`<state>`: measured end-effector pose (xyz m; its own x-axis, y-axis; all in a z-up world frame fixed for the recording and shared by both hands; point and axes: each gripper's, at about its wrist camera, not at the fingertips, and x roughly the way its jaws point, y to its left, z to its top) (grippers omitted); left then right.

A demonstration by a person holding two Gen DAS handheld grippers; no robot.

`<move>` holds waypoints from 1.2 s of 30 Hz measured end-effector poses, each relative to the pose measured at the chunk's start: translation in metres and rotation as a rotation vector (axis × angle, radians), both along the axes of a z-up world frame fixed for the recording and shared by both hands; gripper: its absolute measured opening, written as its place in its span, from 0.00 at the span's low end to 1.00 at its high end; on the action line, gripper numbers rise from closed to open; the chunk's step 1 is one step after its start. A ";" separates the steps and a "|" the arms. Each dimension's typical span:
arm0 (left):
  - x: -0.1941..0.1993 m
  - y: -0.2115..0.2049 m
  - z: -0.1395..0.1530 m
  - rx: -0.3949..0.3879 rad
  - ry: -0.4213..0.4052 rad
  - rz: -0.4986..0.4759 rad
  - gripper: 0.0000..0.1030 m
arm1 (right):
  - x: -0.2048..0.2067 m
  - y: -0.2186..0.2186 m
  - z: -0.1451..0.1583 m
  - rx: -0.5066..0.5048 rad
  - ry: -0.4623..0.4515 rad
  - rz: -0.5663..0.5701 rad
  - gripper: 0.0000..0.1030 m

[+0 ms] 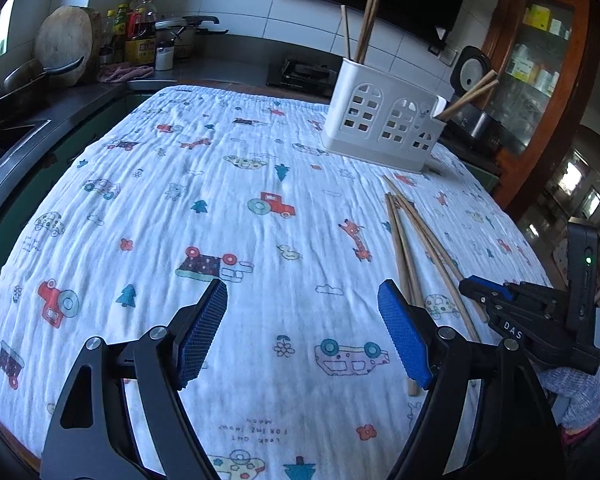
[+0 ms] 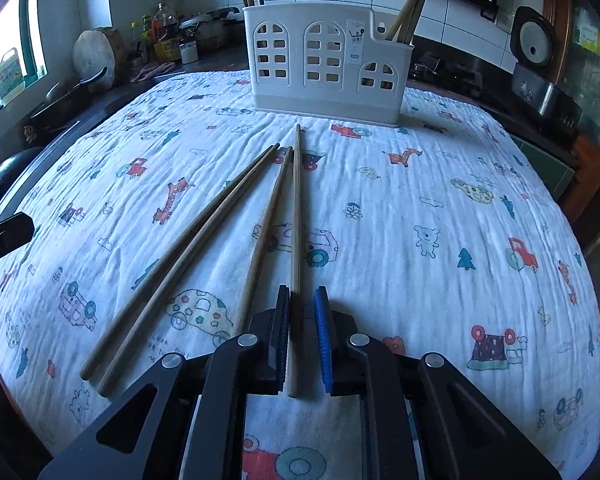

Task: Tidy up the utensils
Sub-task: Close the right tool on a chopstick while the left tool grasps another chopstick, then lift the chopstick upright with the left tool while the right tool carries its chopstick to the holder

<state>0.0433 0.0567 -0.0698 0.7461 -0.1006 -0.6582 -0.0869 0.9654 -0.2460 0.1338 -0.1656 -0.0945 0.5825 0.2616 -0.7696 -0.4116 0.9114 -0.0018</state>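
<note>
Near the front edge of the tabletop [image 2: 440, 208], the right claw [image 2: 302, 340] sits low over the printed cloth [image 2: 420, 264] with its blue pads narrowed around the thick end of 1 chopstick [image 2: 297, 216]; the left pad seems to touch it while a slim gap shows at the right pad, so I cannot tell whether the grip is firm. 3 more loose chopsticks [image 2: 204, 240] lie just beside it on the cloth, fanning away toward the left and pointing at the far edge. At the far edge stands the white utensil holder [image 2: 328, 64], upright, with chopsticks already standing in its end compartments. Over the cloth's front-left part, the left claw [image 1: 302, 334] hangs released, pads wide apart, nothing between them. Beyond the far-left edge, bottles [image 1: 140, 32] and a round cutting board [image 1: 62, 42] stand on the kitchen counter.
</note>
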 end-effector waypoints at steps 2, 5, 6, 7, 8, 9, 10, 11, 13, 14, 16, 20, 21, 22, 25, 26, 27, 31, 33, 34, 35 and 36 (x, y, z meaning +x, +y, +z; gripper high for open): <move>0.000 -0.012 -0.002 0.005 0.004 -0.038 0.74 | -0.002 -0.002 0.000 -0.004 -0.005 0.000 0.07; 0.001 -0.029 -0.006 -0.003 0.015 -0.089 0.73 | -0.003 -0.008 0.000 0.011 -0.003 -0.004 0.07; 0.001 -0.033 -0.008 -0.006 0.019 -0.102 0.71 | -0.004 -0.009 0.000 0.015 -0.003 -0.004 0.07; 0.002 -0.038 -0.010 -0.013 0.026 -0.124 0.66 | -0.005 -0.010 0.000 0.019 -0.003 -0.004 0.07; 0.003 -0.043 -0.012 -0.017 0.032 -0.143 0.61 | -0.005 -0.011 0.000 0.021 -0.003 -0.002 0.07; 0.004 -0.048 -0.013 -0.017 0.036 -0.155 0.59 | -0.005 -0.012 0.000 0.023 -0.002 -0.002 0.07; 0.006 -0.051 -0.014 -0.017 0.042 -0.166 0.56 | -0.006 -0.013 0.000 0.027 -0.001 -0.003 0.07; 0.008 -0.055 -0.016 -0.019 0.048 -0.179 0.51 | -0.006 -0.014 0.000 0.031 0.000 -0.003 0.07; 0.011 -0.061 -0.018 -0.023 0.055 -0.203 0.43 | -0.007 -0.016 0.000 0.037 0.001 -0.004 0.07; 0.013 -0.064 -0.019 -0.021 0.061 -0.211 0.38 | -0.007 -0.017 0.001 0.041 0.002 -0.005 0.07; 0.015 -0.069 -0.021 -0.016 0.070 -0.222 0.30 | -0.007 -0.019 0.000 0.045 0.002 -0.005 0.07; 0.021 -0.076 -0.025 -0.004 0.089 -0.239 0.15 | -0.008 -0.021 0.000 0.056 0.004 -0.003 0.07; 0.023 -0.078 -0.026 0.003 0.096 -0.237 0.14 | -0.008 -0.022 0.000 0.060 0.005 -0.002 0.07; 0.024 -0.079 -0.028 0.003 0.103 -0.237 0.14 | -0.008 -0.023 -0.001 0.064 0.006 -0.001 0.07; 0.029 -0.082 -0.032 0.015 0.127 -0.237 0.13 | -0.008 -0.025 -0.001 0.072 0.008 0.002 0.07; 0.030 -0.083 -0.034 0.020 0.136 -0.238 0.13 | -0.008 -0.025 -0.001 0.074 0.009 0.002 0.07; 0.030 -0.084 -0.034 0.025 0.136 -0.237 0.13 | -0.008 -0.025 -0.001 0.075 0.009 0.003 0.07; 0.032 -0.087 -0.033 0.043 0.151 -0.235 0.13 | -0.008 -0.025 -0.001 0.076 0.010 0.008 0.07; 0.032 -0.087 -0.033 0.043 0.154 -0.231 0.13 | -0.008 -0.026 -0.001 0.078 0.011 0.010 0.07; 0.032 -0.087 -0.033 0.039 0.155 -0.227 0.13 | -0.009 -0.025 -0.001 0.077 0.011 0.011 0.07; 0.032 -0.087 -0.033 0.039 0.155 -0.224 0.13 | -0.009 -0.025 -0.001 0.076 0.010 0.013 0.07; 0.032 -0.087 -0.034 0.046 0.156 -0.222 0.12 | -0.010 -0.024 -0.002 0.073 0.009 0.015 0.07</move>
<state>0.0750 -0.0308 -0.1033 0.5982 -0.2176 -0.7712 0.0945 0.9749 -0.2018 0.1239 -0.1900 -0.0960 0.5711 0.3258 -0.7534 -0.4248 0.9027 0.0683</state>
